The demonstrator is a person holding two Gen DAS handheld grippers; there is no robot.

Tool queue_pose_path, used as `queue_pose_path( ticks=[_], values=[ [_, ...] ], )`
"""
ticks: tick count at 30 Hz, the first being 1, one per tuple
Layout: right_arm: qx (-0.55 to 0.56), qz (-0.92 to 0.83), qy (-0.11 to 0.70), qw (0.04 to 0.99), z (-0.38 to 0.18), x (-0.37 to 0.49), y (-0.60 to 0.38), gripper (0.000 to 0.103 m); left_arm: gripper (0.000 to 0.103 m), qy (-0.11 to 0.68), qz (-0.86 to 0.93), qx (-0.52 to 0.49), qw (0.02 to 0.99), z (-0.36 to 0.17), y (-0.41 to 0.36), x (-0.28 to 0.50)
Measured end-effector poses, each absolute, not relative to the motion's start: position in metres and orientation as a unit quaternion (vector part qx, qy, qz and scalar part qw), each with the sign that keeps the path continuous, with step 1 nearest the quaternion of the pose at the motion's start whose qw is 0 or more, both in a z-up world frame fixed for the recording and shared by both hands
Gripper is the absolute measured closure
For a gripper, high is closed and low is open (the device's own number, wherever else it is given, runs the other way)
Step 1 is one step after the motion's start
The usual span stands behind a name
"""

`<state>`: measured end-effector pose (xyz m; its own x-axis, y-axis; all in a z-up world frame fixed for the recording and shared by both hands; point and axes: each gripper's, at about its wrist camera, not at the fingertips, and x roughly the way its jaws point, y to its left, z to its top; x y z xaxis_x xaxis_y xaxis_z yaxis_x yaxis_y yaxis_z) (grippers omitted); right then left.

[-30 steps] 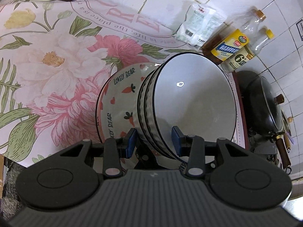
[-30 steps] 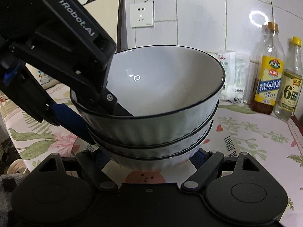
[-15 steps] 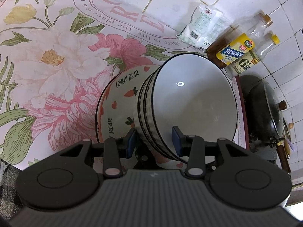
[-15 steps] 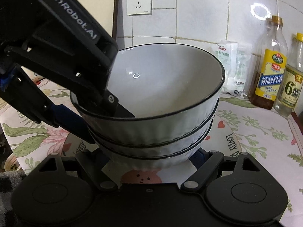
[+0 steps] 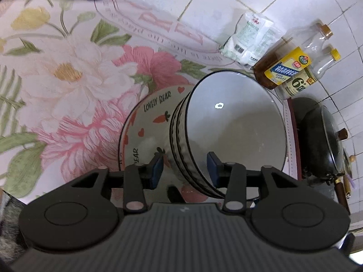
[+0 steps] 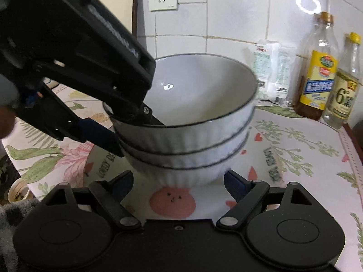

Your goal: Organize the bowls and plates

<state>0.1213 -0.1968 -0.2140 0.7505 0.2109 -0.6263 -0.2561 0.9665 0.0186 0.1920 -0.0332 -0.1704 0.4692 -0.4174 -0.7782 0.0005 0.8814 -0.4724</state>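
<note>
From where I sit, most of this job looks done: three ribbed white bowls (image 6: 188, 122) are nested into one stack, and that stack stands on the "Lovely Bear" plate (image 6: 267, 158), which lies flat on the flowered cloth over the counter (image 5: 68, 72), a little in front of the tiled wall. My left gripper (image 5: 185, 167) straddles the near rim of the stack, one finger outside the ribbed wall and the other inside the top bowl; its fingers are opening, and in the left wrist view both blue pads stand clear of the porcelain, so I judge the stack to be released and resting on its own. My right gripper (image 6: 178, 183) is spread wide, low on either side of the stack's foot, with a gap showing on both sides and nothing clenched between its fingers. Two oil and vinegar bottles (image 6: 317, 68) and a white packet (image 6: 272, 72) stand against the wall well apart from the crockery, and a dark wok (image 5: 322, 140) sits beyond the cloth's edge. I see no other loose plate or bowl in either view, so what I reckon remains is drawing both grippers away without nudging the stack, though part of the counter lies outside these views.
</note>
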Motion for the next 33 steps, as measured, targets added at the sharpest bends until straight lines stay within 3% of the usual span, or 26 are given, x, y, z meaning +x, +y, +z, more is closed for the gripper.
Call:
queue_pose_path(
  ticks=[2, 16, 19, 24, 28, 33],
  values=[
    [-0.004, 0.118, 0.349, 0.930, -0.205, 0.112, -0.201, 0.013, 0.045, 0.485, -0.138, -0.180, 0.845, -0.158, -0.035, 0.184],
    [-0.004, 0.025, 0.366, 0.930, -0.134, 0.045, -0.212, 0.008, 0.034, 0.376, -0.157, -0.066, 0.911, -0.076, -0.021, 0.098],
    [0.007, 0.007, 0.331, 0.944, -0.111, 0.028, -0.222, 0.009, 0.029, 0.371, -0.139, -0.024, 0.918, -0.059, -0.016, 0.080],
    [0.085, 0.007, 0.324, 0.942, -0.078, 0.015, -0.248, 0.009, 0.007, 0.321, -0.117, 0.004, 0.940, -0.034, -0.001, 0.046],
    [0.114, 0.020, 0.357, 0.927, -0.063, 0.012, -0.254, 0.008, 0.007, 0.319, -0.126, -0.010, 0.939, -0.015, 0.007, 0.032],
    [0.050, 0.002, 0.344, 0.938, -0.040, -0.006, -0.237, 0.006, 0.007, 0.313, -0.108, -0.019, 0.943, -0.005, 0.012, 0.016]
  ],
)
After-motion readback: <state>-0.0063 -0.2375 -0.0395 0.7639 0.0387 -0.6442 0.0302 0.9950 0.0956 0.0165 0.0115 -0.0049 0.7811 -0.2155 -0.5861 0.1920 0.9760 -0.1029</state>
